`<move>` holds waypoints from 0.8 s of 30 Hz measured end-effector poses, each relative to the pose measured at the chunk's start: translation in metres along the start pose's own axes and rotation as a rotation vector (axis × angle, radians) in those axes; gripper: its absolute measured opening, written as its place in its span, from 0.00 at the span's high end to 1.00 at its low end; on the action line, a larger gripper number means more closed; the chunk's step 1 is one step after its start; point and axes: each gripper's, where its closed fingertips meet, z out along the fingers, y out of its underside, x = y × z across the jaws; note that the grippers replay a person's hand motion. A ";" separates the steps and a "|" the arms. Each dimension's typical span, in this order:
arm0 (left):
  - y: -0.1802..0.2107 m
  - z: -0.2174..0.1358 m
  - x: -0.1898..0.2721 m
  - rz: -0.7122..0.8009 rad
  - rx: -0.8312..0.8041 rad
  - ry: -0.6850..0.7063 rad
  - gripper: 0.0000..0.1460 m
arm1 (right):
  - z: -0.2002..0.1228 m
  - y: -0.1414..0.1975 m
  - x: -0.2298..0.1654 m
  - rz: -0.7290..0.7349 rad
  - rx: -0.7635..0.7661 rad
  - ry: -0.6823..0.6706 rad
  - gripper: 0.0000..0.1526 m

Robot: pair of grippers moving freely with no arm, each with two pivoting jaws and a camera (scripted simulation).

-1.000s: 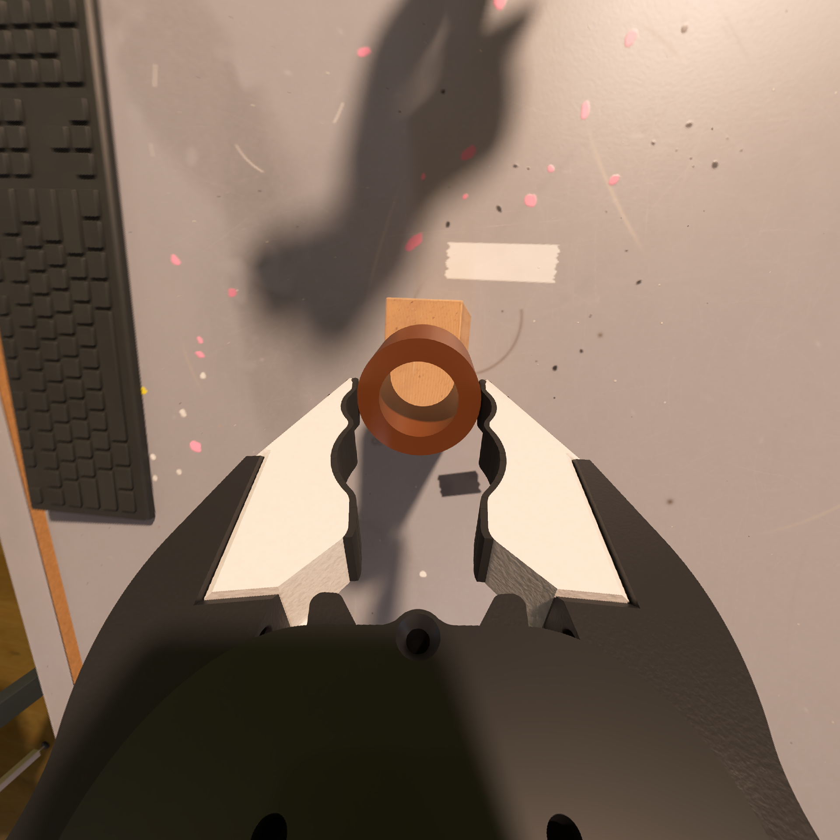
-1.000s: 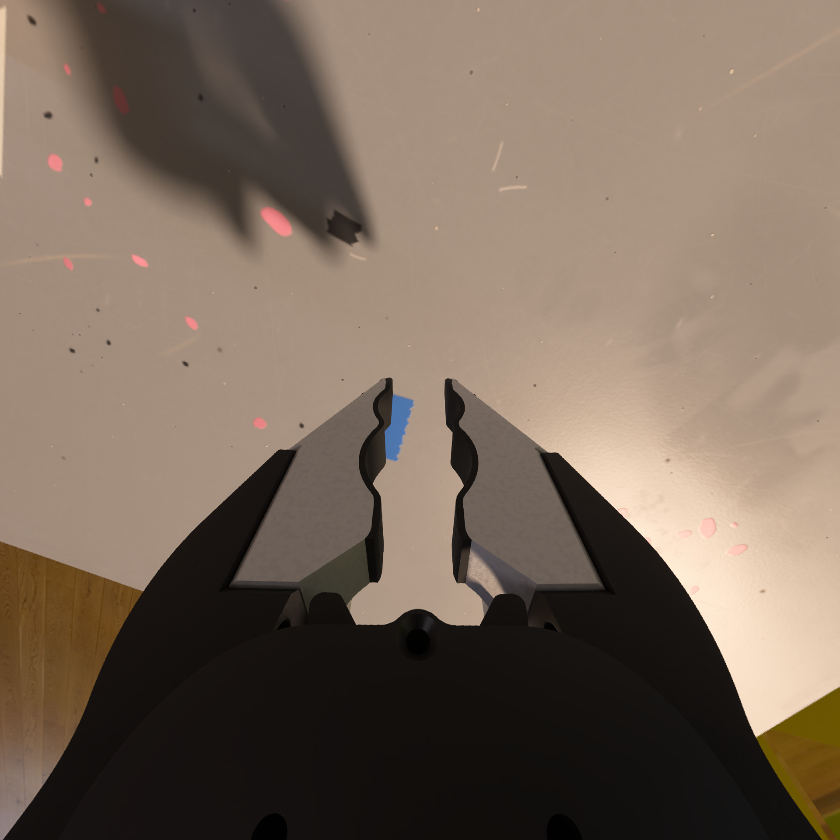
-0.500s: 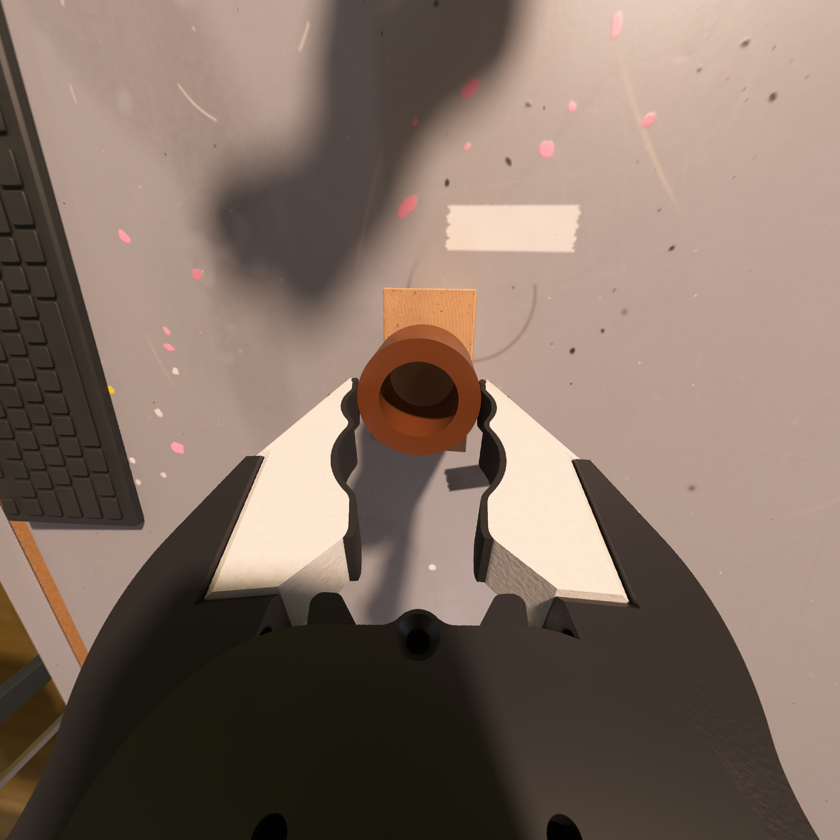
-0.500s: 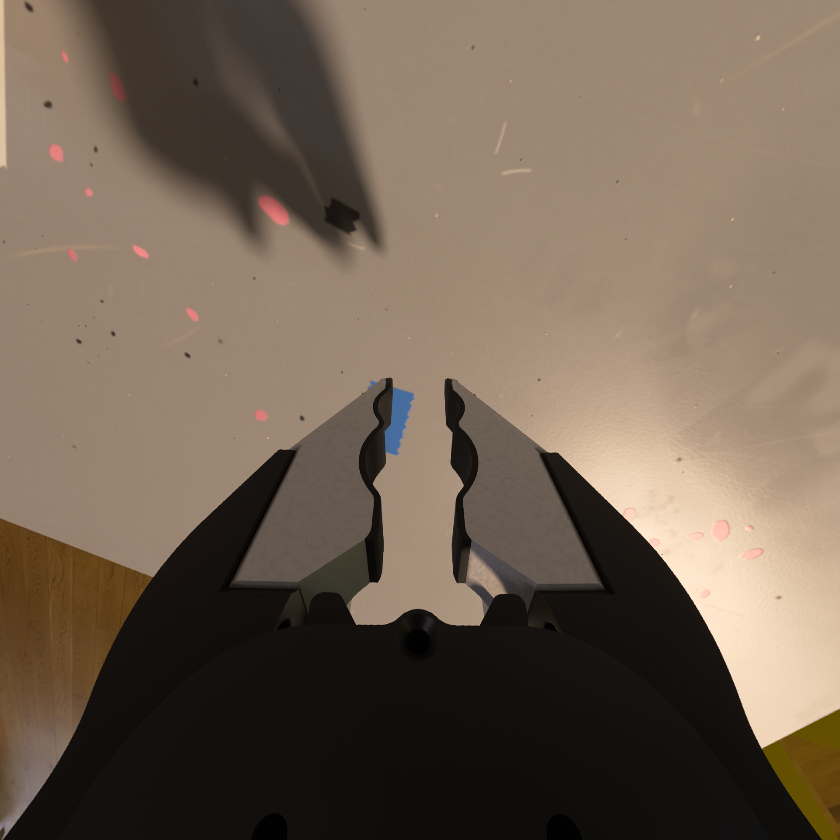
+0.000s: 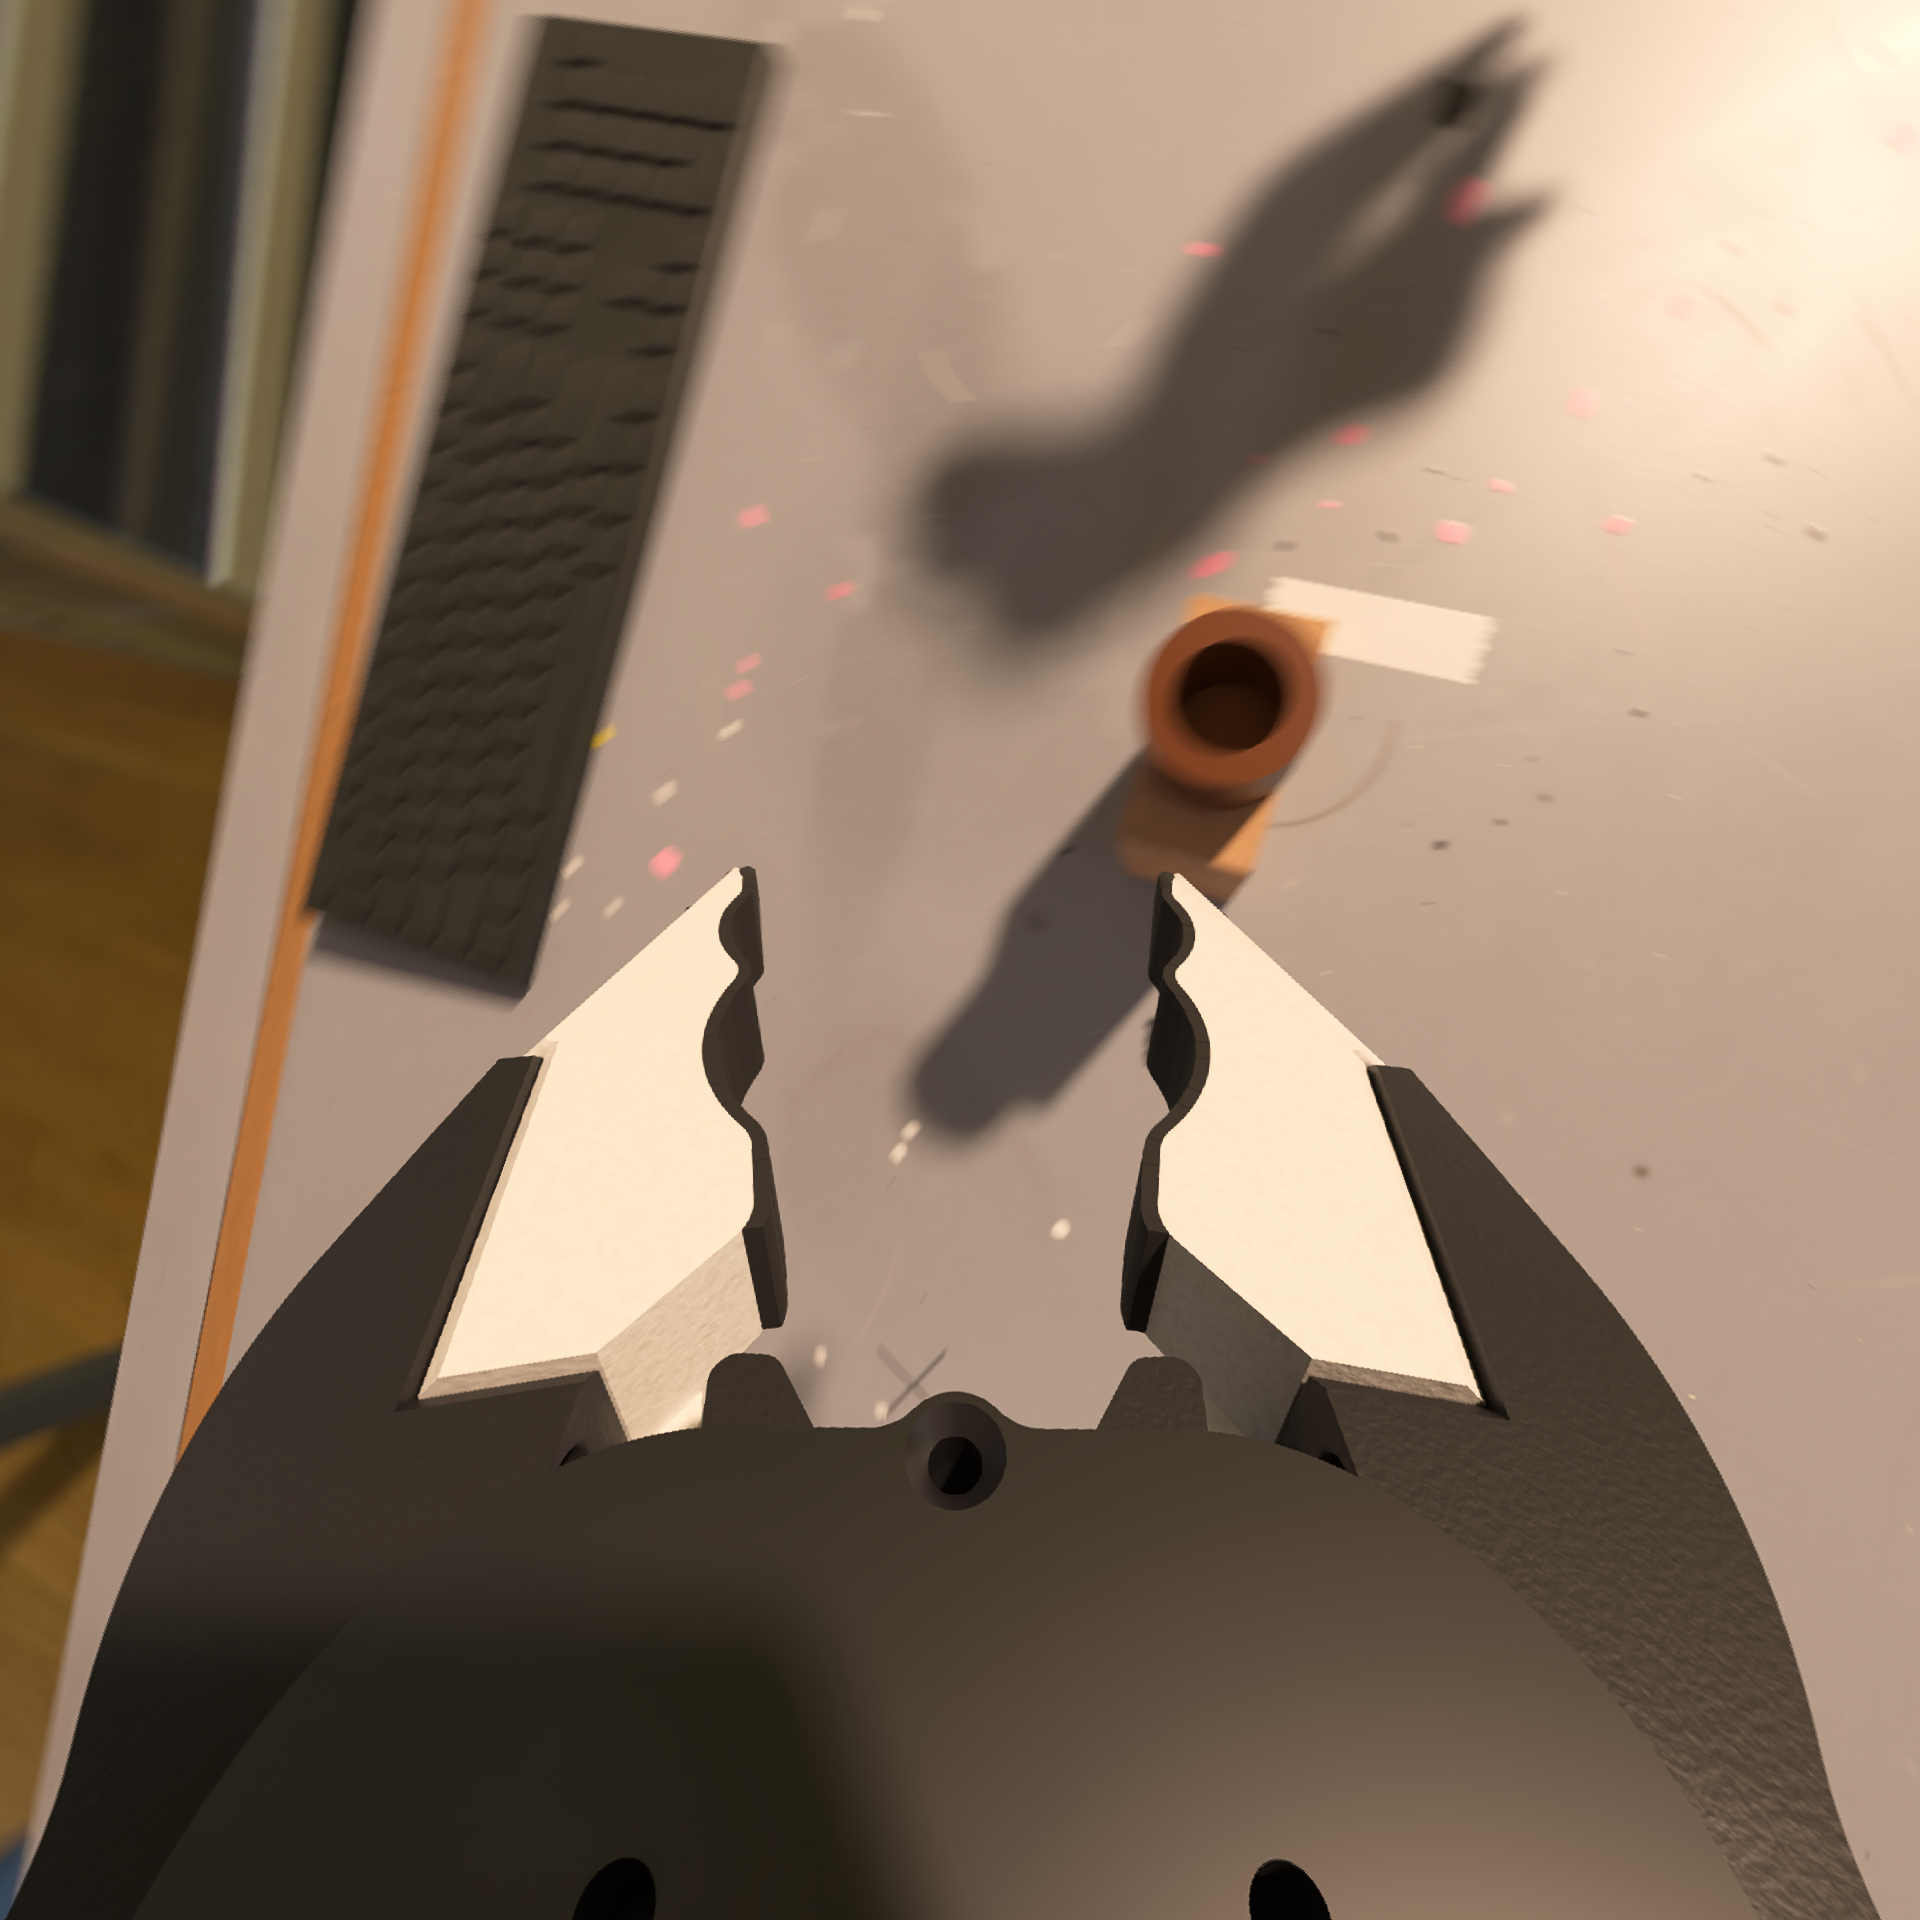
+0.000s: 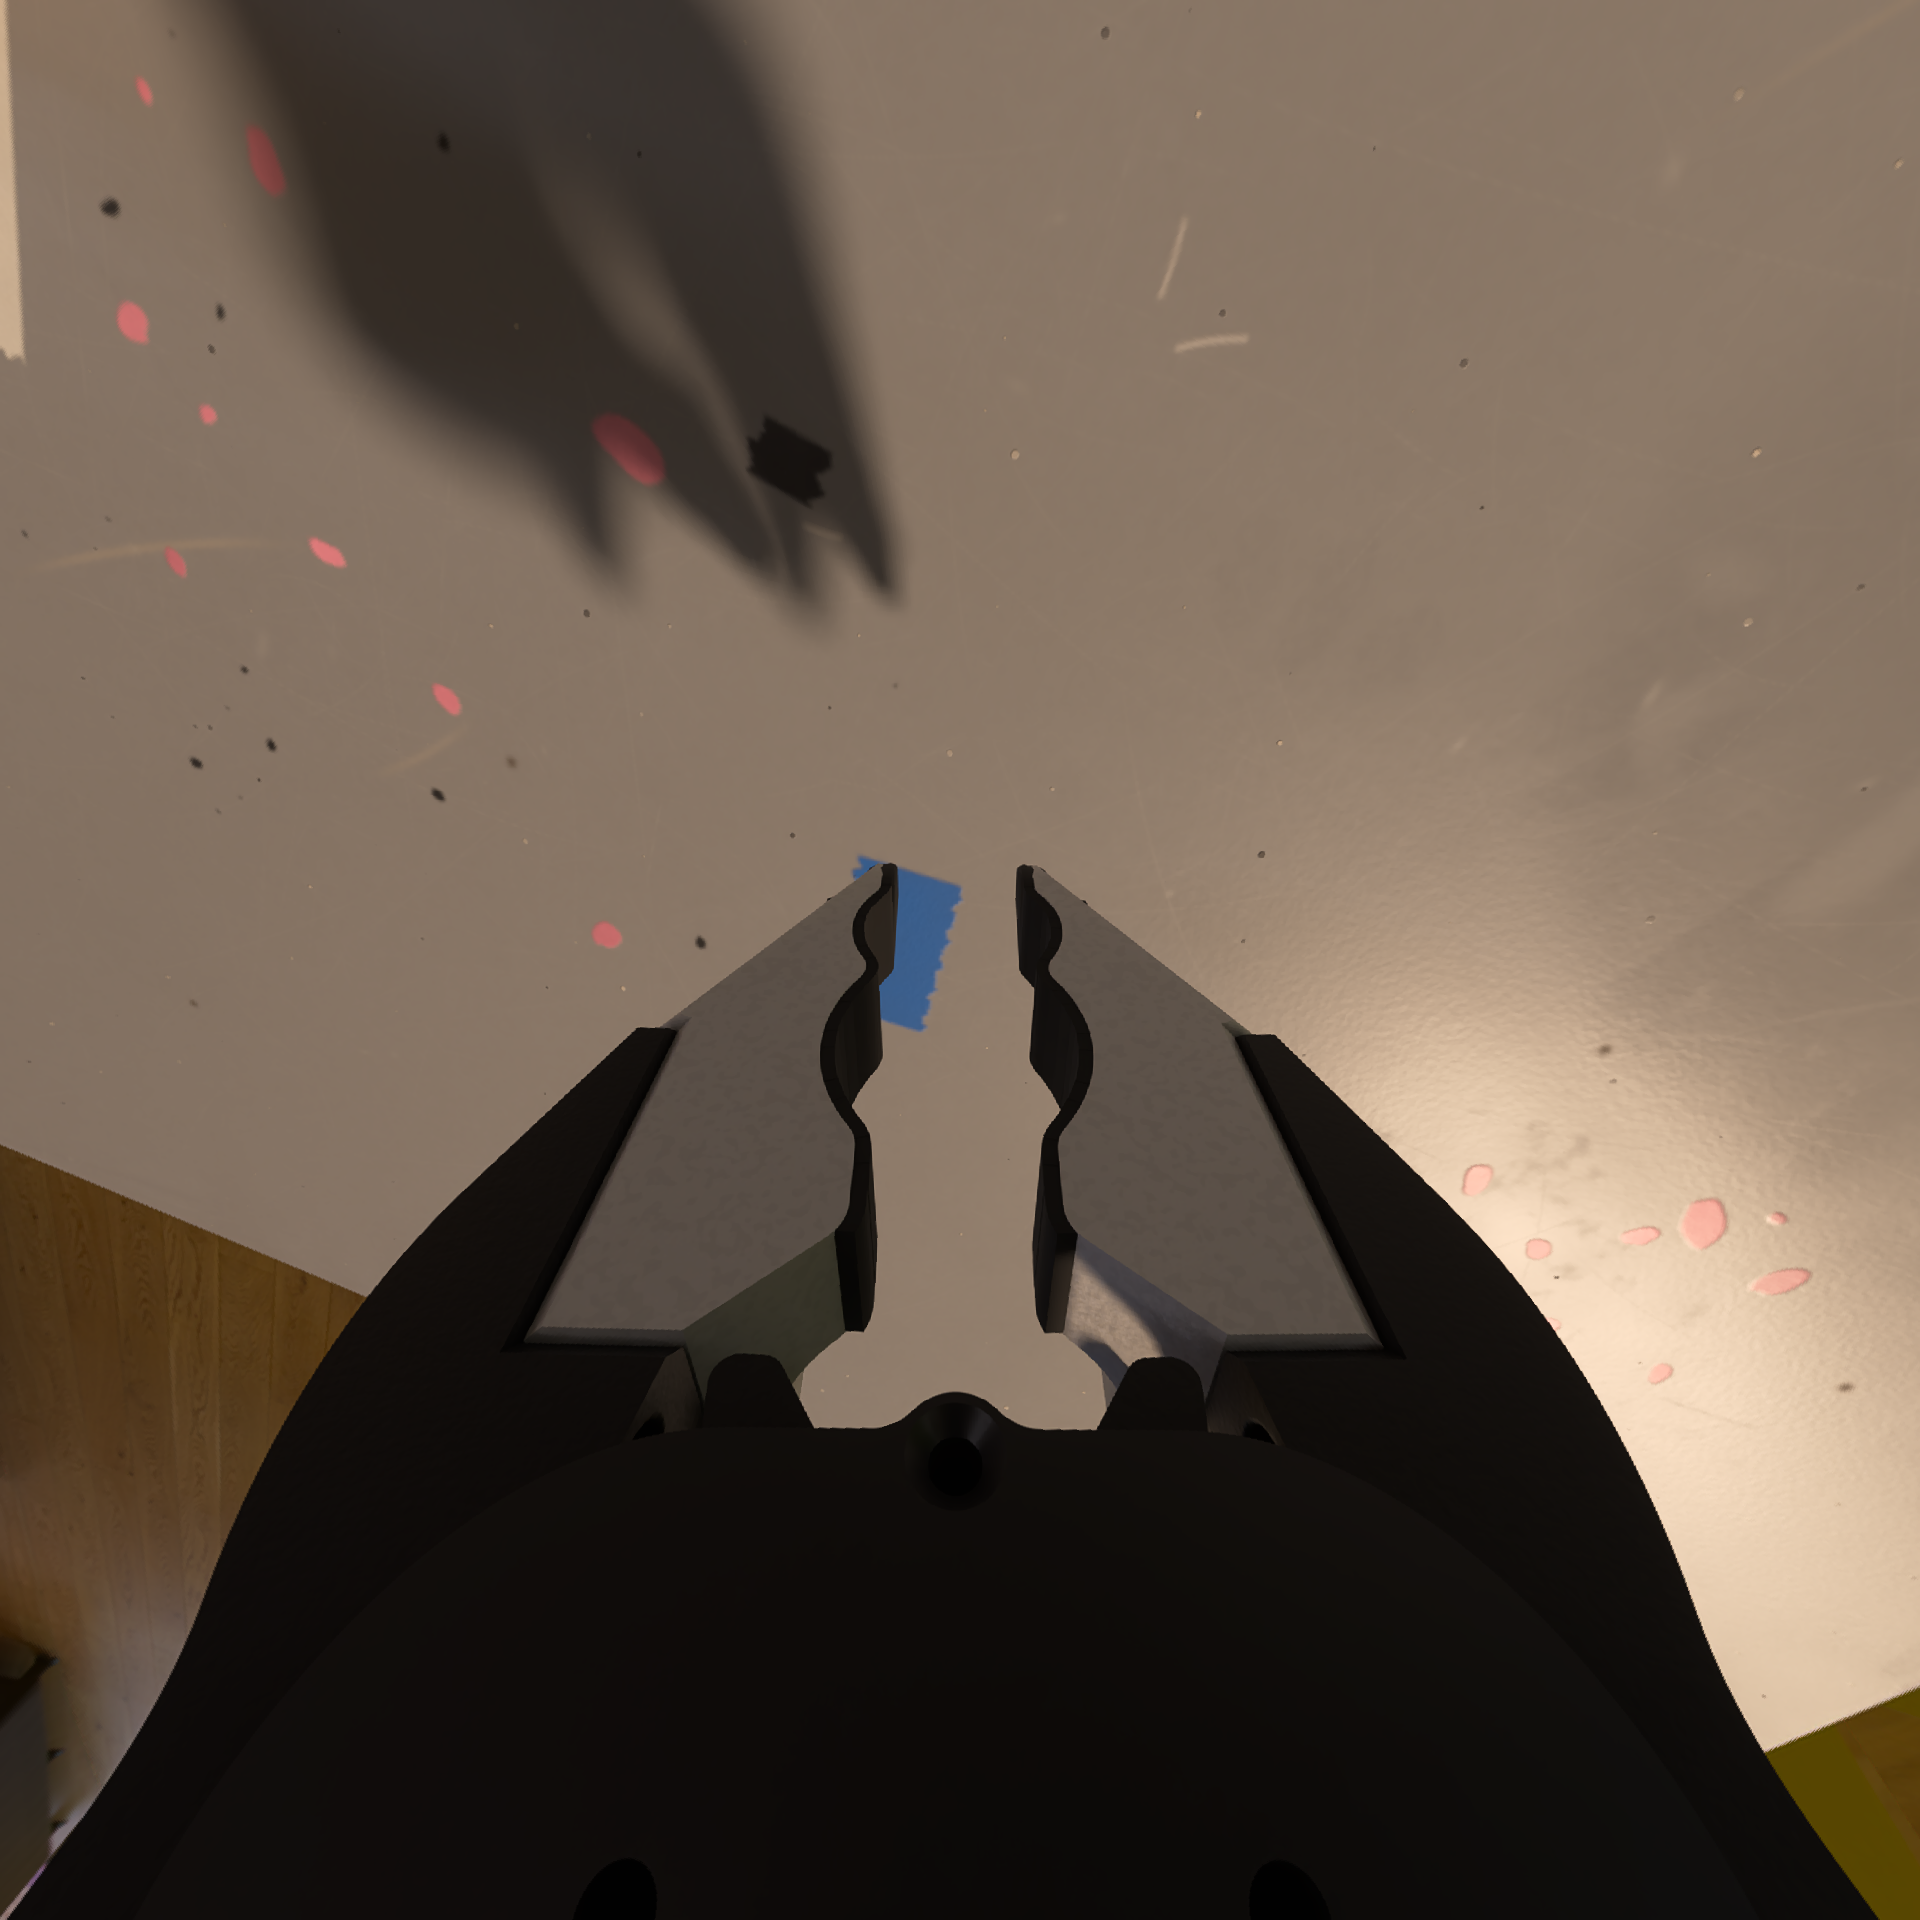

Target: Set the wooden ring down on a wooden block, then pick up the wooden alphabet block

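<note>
we see left gripper (image 5: 956,904) wide open, empty | wooden ring (image 5: 1233,710) atop wooden block (image 5: 1195,836), far-right of its fingertips, bore upright | right gripper (image 6: 956,883) narrowly parted, empty; alphabet block unseen, so nearer gripper unknowable

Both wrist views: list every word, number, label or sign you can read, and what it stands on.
None can be read.
Keyboard: key markings too blurred and dark to make out.
White tape, blue tape, ring, block: no writing shows.
Both grippers: no markings show.
</note>
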 end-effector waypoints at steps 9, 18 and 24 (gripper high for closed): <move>0.219 -0.045 -0.108 -0.137 -0.460 -0.215 0.52 | 0.004 0.000 -0.002 0.007 -0.034 0.002 0.85; 0.316 -0.001 -0.119 -0.124 -0.674 -0.144 0.50 | 0.006 0.000 -0.012 -0.026 -0.083 0.015 0.85; 0.328 0.014 -0.124 -0.188 -0.742 -0.114 0.55 | 0.002 0.008 -0.011 -0.005 -0.089 0.013 0.86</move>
